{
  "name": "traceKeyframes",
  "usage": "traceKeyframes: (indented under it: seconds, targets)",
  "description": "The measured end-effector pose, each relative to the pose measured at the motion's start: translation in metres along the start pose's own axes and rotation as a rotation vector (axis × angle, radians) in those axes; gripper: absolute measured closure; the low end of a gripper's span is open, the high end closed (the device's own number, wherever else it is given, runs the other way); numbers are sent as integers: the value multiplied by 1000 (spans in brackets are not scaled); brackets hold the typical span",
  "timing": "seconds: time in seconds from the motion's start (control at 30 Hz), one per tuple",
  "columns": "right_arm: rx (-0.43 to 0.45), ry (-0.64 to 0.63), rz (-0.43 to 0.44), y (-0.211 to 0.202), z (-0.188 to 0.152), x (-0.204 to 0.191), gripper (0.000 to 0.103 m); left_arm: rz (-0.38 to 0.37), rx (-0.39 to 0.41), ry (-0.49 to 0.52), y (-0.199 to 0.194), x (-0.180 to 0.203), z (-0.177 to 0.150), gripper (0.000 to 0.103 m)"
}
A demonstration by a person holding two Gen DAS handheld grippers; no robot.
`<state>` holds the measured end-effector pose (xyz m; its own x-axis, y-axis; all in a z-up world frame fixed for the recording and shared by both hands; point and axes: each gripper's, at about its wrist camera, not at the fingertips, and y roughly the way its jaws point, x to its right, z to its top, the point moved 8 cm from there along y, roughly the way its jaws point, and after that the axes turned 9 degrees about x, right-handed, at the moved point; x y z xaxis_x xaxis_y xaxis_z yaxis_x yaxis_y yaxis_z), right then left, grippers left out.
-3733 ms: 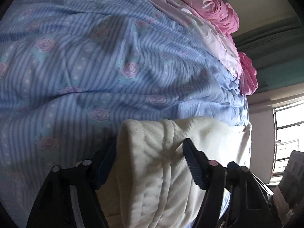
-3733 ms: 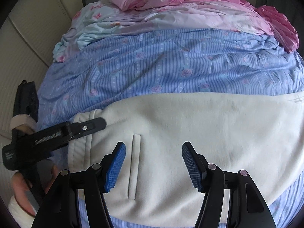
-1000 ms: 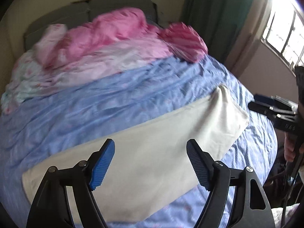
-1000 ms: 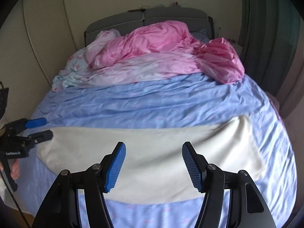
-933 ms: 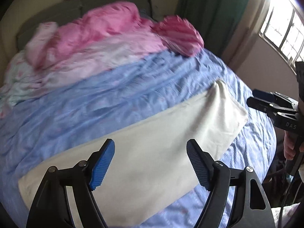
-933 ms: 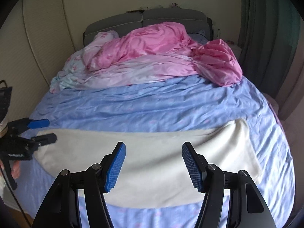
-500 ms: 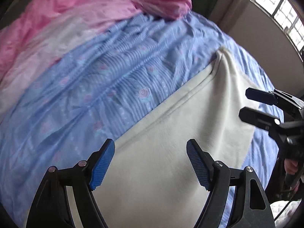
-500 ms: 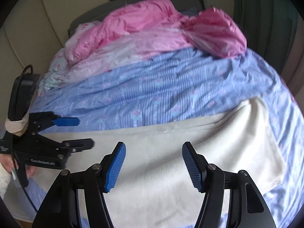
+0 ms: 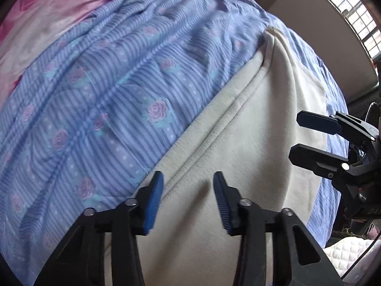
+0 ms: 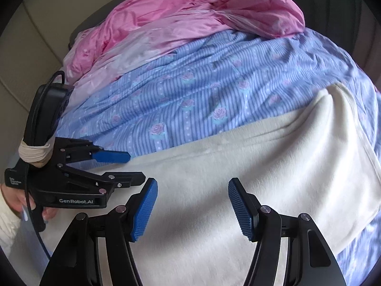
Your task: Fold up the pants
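Cream pants (image 9: 262, 131), doubled lengthwise, lie in a long band across the blue striped bed sheet (image 9: 107, 95). My left gripper (image 9: 188, 181) hovers low over their far edge near the middle. Its jaws are closing; a ridge of cream cloth lies in the gap, and the pads do not press on it. The right wrist view has the same pants (image 10: 262, 166) under my right gripper (image 10: 192, 186), which stands open just above the cloth. There the left gripper (image 10: 135, 166) reaches in from the left. In the left wrist view the right gripper (image 9: 295, 135) comes in from the right.
A crumpled pink duvet (image 10: 190, 12) is heaped toward the head of the bed. A window (image 9: 352, 7) and a wall stand past the bed's right side. A hand (image 10: 14, 202) in a white sleeve holds the left gripper. The sheet (image 10: 214, 83) beyond the pants is wrinkled.
Both grippers have dropped toward the bed, so the pants fill much more of each view. The left jaws have narrowed. The right jaws keep the same width.
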<state>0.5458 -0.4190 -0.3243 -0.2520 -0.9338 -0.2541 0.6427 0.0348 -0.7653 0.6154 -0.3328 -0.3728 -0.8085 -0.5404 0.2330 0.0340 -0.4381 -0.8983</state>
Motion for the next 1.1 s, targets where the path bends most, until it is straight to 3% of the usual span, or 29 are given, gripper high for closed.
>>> traceKeyframes:
  seconds: [0.13,0.17,0.2,0.23,0.3,0.47,0.63,0.73,0.8,0.93,0.97,1.03,1.1]
  targets:
    - [-12,20,-1,5,0,1,40,4,-14,22,5,3,-1,71]
    - [-14,23,2,6,0,0,40,9,-19,28,6,3,-1,74]
    - [-16,23,2,7,0,0,40,12,-21,31,7,4,0,85]
    - [-18,22,0,8,0,-1,40,19,-23,33,8,4,0,90]
    - [-20,20,-1,9,0,-2,40,65,-12,45,7,5,2,93]
    - [-18,19,-1,6,0,-3,40,173,54,103,-5,16,11,94]
    - [-2,39,-10,2,5,3,40,223,87,66,-15,-1,21,95]
    - [6,41,-21,2,9,7,40,238,74,57,-6,-6,22,95]
    - [14,37,-38,1,11,12,40,290,36,92,8,-5,19,94]
    - [24,49,-83,-6,12,32,40,330,14,37,16,-8,21,83]
    - [26,54,-91,-9,12,38,40,351,35,28,10,-8,27,80]
    - [50,57,-114,-20,16,55,40,391,110,30,-8,-2,44,56]
    - [101,63,-159,-39,22,76,40,352,196,57,-26,15,65,51]
